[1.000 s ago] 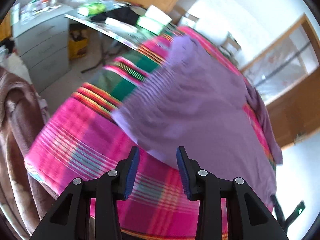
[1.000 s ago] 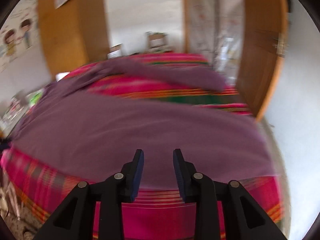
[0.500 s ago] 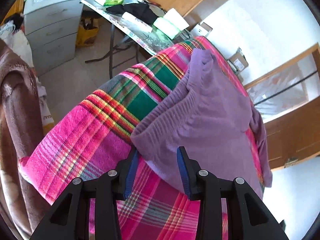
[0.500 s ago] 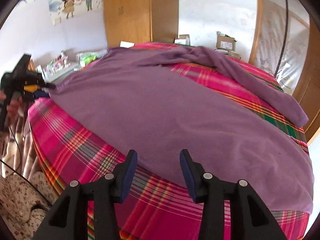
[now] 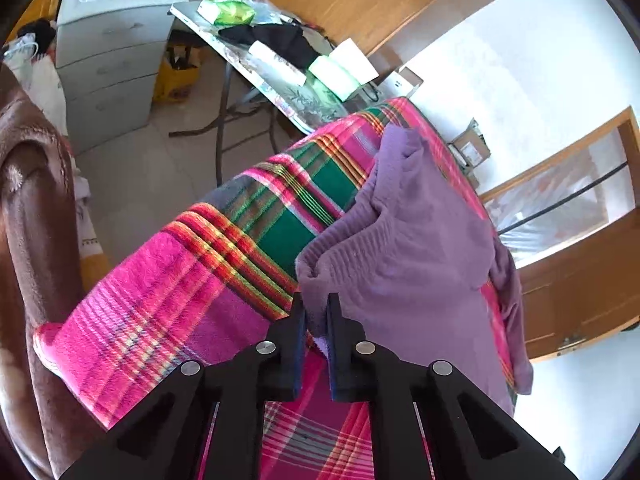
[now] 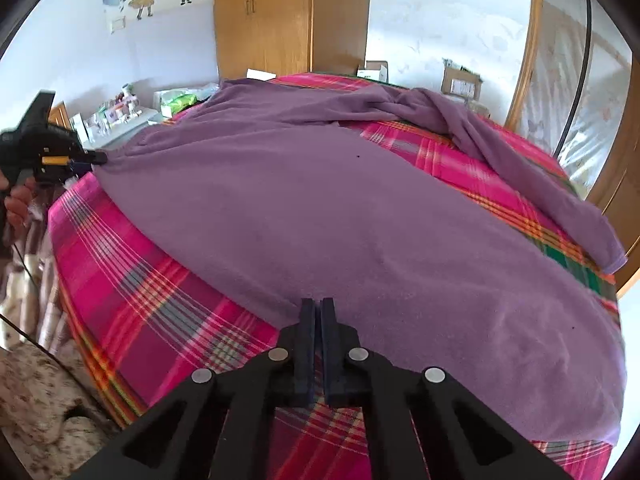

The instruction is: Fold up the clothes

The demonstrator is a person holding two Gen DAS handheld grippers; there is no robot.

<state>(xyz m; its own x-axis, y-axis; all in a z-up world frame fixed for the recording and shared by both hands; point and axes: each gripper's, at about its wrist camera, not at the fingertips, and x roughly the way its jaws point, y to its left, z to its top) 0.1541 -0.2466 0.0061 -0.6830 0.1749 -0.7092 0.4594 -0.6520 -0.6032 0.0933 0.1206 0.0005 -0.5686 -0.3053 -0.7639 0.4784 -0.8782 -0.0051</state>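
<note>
A purple long-sleeved sweater [image 6: 320,208] lies spread flat over a bed with a pink plaid blanket [image 6: 132,280]. One sleeve [image 6: 520,168] trails off toward the right side of the bed. In the left wrist view my left gripper [image 5: 316,308] is shut on the ribbed hem corner of the sweater [image 5: 420,248], with purple cloth pinched between its fingers. The right wrist view shows that left gripper [image 6: 96,157] at the far left, held by a hand [image 6: 16,204]. My right gripper [image 6: 317,308] is shut at the sweater's near hem edge.
Left of the bed stand a cluttered folding table [image 5: 280,88], a grey drawer unit [image 5: 108,60] and a brown padded chair [image 5: 28,200]. A wooden wardrobe [image 6: 280,20], cardboard boxes [image 6: 460,80] and a glazed sliding door [image 6: 568,80] lie beyond the bed.
Both grippers were open half a second ago and are now shut on the sweater's hem. The left one has moved up to the ribbed corner.
</note>
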